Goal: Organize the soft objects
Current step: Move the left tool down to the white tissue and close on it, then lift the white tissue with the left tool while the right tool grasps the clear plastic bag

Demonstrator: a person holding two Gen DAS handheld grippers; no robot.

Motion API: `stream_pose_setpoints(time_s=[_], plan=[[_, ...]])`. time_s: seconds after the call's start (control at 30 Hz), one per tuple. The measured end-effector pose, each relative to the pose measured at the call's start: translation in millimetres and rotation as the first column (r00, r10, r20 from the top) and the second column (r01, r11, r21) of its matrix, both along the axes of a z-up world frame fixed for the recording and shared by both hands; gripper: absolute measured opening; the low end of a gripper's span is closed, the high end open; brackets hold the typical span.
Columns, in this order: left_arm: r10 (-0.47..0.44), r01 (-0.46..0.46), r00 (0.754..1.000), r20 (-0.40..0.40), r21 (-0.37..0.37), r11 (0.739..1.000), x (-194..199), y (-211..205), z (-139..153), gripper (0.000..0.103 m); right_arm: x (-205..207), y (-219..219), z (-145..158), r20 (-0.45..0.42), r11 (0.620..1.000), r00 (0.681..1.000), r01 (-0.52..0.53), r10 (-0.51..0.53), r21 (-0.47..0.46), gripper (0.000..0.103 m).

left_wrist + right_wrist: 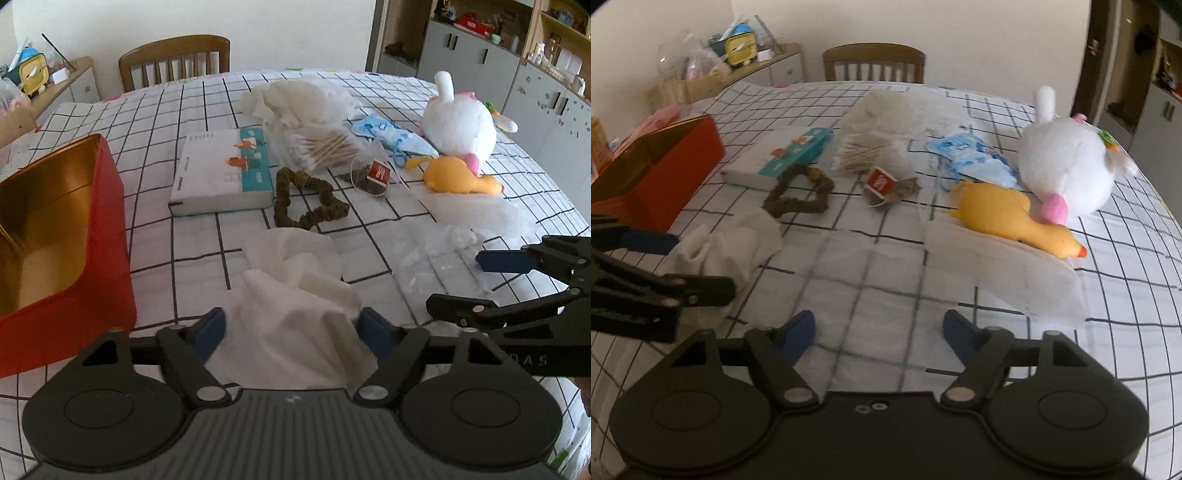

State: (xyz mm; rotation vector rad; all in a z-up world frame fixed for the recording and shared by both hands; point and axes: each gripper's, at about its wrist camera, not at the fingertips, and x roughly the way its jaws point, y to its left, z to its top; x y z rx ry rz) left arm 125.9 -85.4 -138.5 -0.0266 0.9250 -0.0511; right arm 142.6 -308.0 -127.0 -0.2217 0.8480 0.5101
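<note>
Item: crumpled white cloth, soft, lying on the desk with its black-grid white cover. It is sitting directly ahead of and between the jaws of the left gripper; its long axis is running away from the gripper, from the near bunched end toward the olive-green fabric scrunchie beyond. The jaws are standing apart, one blue pad at each flank of the near end; whether the pads are pressing the cloth cannot be told, though the fabric is filling most of the gap.

Item: clear crinkled plastic bag, flat, lying ahead of the right gripper. Its jaws are likewise standing apart, with nothing visibly pinched between them.

Item: open red tin box with gold interior, sitting to the left of the cloth, near it; a likely receptacle.

Nearer hand: the left one, already straddling the cloth. The right gripper is hanging to the cloth's right, beside it.

Also on the desk, farther back: white plush rabbit toy, yellow rubber chicken, blue-printed pouch, bag of cotton swabs, boxed tissue pack, tea bag with red tag.

Judgement: the coming move is depending on closing across the cloth's narrow width, then carrying it left.
</note>
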Motion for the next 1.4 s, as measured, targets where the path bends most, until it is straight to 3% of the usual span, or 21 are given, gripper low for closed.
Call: stream_pose_setpoints(time_s=[0.23, 0.43, 0.63, 1.0, 1.2, 1.4], plan=[[-0.001, 0.001, 1.000, -0.002, 0.000, 1.000, 0.1, 0.5, 0.5, 0.056, -6.4, 4.9, 4.5, 0.011, 0.999, 0.999, -0.031, 0.031, -0.007, 0.032], [0.000, 0.000, 1.000, -0.002, -0.017, 1.000, -1.2, 5.1, 2.2, 0.035, -8.6, 5.9, 5.8, 0.010, 1.000, 1.000, -0.025, 0.025, -0.008, 0.015], [0.000, 0.000, 1.000, 0.013, -0.017, 1.000, -5.8, 10.7, 6.7, 0.025, -13.7, 8.9, 12.6, 0.025, 1.000, 0.999, -0.031, 0.030, 0.005, 0.010], [0.059, -0.055, 0.994, 0.088, -0.042, 0.998, -20.9, 39.4, 35.0, 0.023, -17.7, 12.2, 53.3, 0.073, 0.996, 0.997, -0.012, 0.005, 0.084, 0.008], [0.074, -0.065, 0.987, 0.145, -0.066, 0.996, -34.5, 52.7, 61.1, 0.022, -19.1, 23.6, 78.0, 0.098, 0.990, 0.995, -0.031, 0.018, 0.136, 0.008], [0.079, -0.075, 0.971, 0.225, -0.029, 0.997, -47.7, 61.0, 93.3, 0.022, -14.5, 39.2, 103.9, 0.132, 0.982, 0.991, -0.048, 0.025, 0.181, 0.008]])
